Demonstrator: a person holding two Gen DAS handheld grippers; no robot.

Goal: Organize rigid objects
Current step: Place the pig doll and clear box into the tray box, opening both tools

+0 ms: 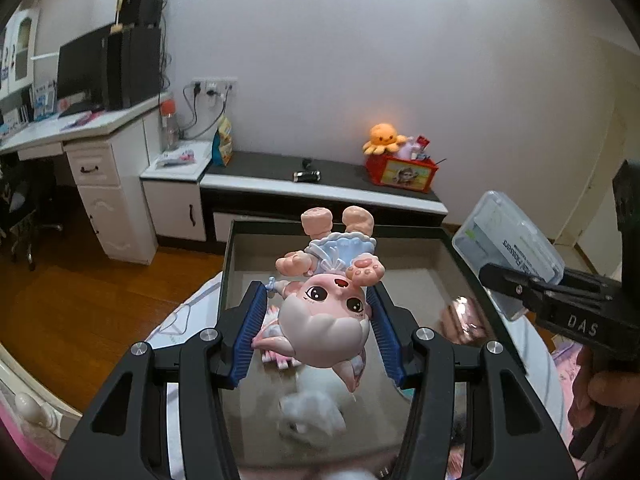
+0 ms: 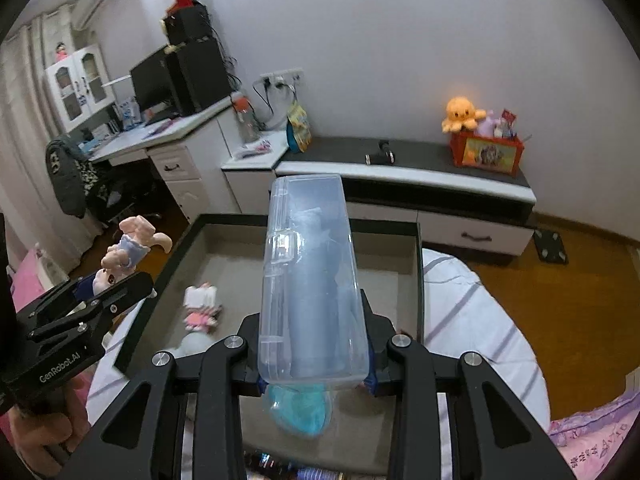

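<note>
Left wrist view: the left hand-held gripper [image 1: 320, 322] is partly open, its two blue ribbed pads [image 1: 250, 334] clamped on the head of one pink and white hard plastic cartoon animal figurine [image 1: 326, 312]. The figurine hangs upside down between the fingers, feet pointing away, above a shallow grey rectangular tray with a dark rim [image 1: 464, 258] that sits on a bed with a white striped cover [image 1: 176, 324]. Inside the tray lie one small pink and white doll [image 1: 274, 354], directly under the figurine, one blurred white plush toy [image 1: 312, 416] and one shiny pink packet [image 1: 462, 320]. At the right, the right hand-held gripper [image 1: 516, 284] grips one clear plastic lidded box [image 1: 508, 240].

Right wrist view: the right hand-held gripper [image 2: 314, 344] is closed tight on the clear plastic lidded box [image 2: 310, 280], which stands out lengthwise past the fingers, over the tray [image 2: 420, 280]. One turquoise object [image 2: 298, 408] shows blurred below the box. The doll [image 2: 202, 306] lies in the tray to the left. At far left the left hand-held gripper [image 2: 104, 292] carries the figurine [image 2: 128, 252] over the tray's left edge, with a person's hand [image 2: 48, 432] on its handle.
</note>
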